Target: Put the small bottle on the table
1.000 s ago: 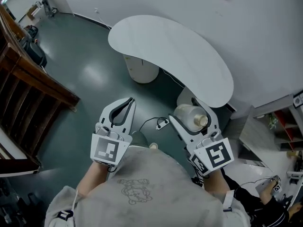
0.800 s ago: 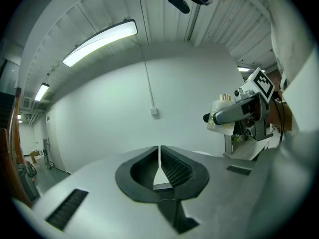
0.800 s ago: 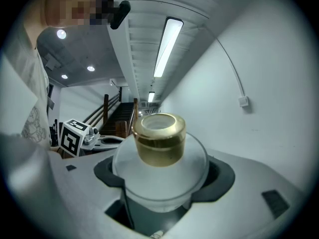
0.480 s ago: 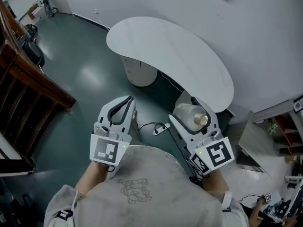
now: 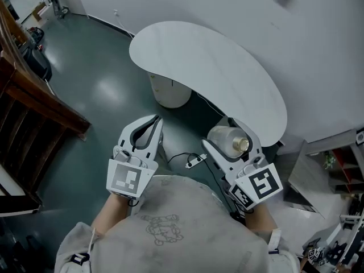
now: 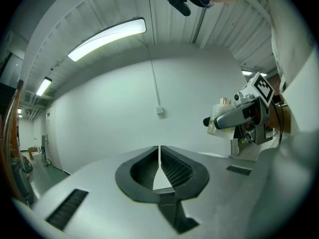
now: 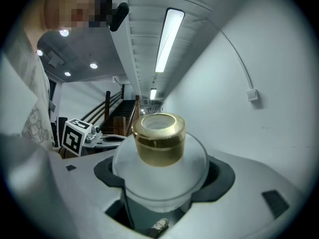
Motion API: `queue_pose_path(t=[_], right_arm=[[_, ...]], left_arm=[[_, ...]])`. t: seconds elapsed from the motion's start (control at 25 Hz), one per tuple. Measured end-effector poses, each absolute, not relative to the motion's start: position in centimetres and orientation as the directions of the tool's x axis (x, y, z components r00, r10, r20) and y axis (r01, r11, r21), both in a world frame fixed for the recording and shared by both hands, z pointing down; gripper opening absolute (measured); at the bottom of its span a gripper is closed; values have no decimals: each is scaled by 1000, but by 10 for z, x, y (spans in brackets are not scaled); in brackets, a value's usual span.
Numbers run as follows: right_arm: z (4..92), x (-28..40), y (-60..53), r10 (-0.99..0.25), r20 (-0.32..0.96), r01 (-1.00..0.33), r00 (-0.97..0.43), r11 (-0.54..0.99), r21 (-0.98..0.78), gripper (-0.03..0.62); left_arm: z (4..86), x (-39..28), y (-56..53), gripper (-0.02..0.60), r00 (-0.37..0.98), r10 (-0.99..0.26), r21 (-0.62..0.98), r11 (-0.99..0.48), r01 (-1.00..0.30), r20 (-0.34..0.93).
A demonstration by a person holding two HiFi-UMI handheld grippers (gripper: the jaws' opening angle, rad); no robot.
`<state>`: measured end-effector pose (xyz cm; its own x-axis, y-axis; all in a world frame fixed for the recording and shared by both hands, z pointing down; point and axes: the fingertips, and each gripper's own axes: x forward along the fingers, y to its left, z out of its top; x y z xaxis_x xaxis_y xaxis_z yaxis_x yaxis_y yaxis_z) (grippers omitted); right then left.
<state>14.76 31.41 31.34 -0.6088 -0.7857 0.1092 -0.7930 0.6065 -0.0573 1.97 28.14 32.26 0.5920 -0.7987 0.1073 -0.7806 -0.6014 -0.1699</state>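
Note:
A small frosted white bottle (image 5: 226, 140) with a gold cap (image 7: 158, 137) lies on its side between the jaws of my right gripper (image 5: 230, 136), which is shut on it, held in the air just short of the near edge of the white curved table (image 5: 199, 67). In the right gripper view the bottle (image 7: 162, 176) fills the jaws, cap pointing forward. My left gripper (image 5: 147, 131) hangs to the left over the floor, its jaws shut with nothing between them. The left gripper view shows its closed fingertips (image 6: 159, 156) and the right gripper with the bottle (image 6: 219, 117) at the right.
The table stands on a white round pedestal (image 5: 169, 89) against a pale wall. A dark wooden stair rail (image 5: 34, 101) runs along the left. A white power strip with a cable (image 5: 194, 161) lies on the dark green floor below the grippers. Shelving and clutter (image 5: 341, 164) sit at the right.
The view has shifted slightly, with the table a little further right in the picture. Both grippers keep almost the same pose, the bottle still held in the right one.

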Motion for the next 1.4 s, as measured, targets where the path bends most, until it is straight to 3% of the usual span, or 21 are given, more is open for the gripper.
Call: queue_pose_path(t=[0.84, 1.4], right_arm=[[300, 63, 82, -814, 201, -831, -546, 556, -6, 348], [271, -21, -79, -856, 192, -872, -480, 489, -2, 347]], left_arm=[[312, -77, 48, 26, 591, -787, -152, -615, -774, 174], [296, -160, -111, 26, 639, -751, -151, -660, -736, 166]])
